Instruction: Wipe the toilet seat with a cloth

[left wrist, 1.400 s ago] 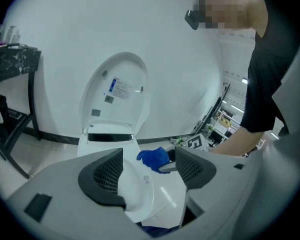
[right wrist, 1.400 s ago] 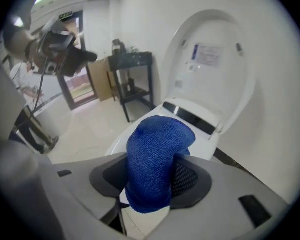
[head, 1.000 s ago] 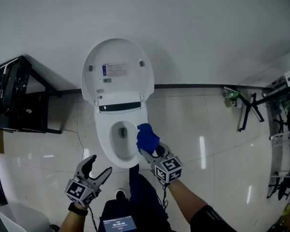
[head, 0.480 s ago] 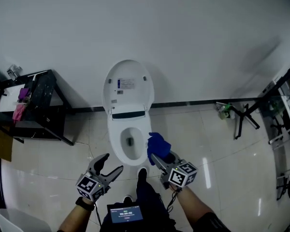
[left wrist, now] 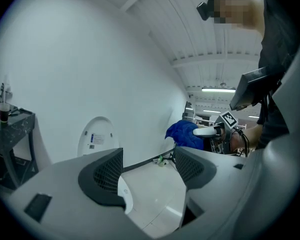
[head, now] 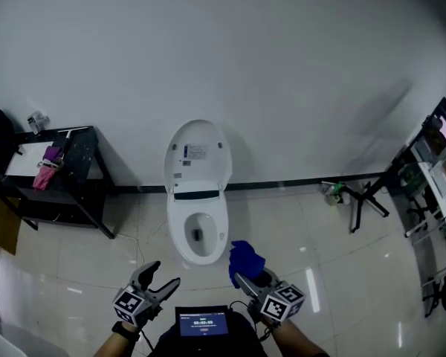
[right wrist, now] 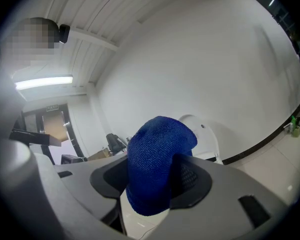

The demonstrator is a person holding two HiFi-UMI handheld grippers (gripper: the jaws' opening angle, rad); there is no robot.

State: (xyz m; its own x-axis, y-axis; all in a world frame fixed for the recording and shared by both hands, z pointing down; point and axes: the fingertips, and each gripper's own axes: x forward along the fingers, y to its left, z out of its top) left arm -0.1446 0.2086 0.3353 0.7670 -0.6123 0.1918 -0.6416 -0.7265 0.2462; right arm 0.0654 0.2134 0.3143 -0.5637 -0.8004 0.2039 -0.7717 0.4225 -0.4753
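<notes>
Person backing away from seat (head: 179,236); lid (head: 198,153) standing raised. Right gripper (head: 243,279) clamping blue cloth (head: 245,262), now hanging off seat's front-right edge, no longer touching. Left gripper (head: 158,280) gaping wide, empty. Wiping probably ending or pausing.

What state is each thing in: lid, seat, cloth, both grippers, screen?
Lid: raised.
Seat: down.
Cloth: bunched, held off the seat.
Left gripper: open, empty.
Right gripper: shut on the cloth.
Screen: lit.
</notes>
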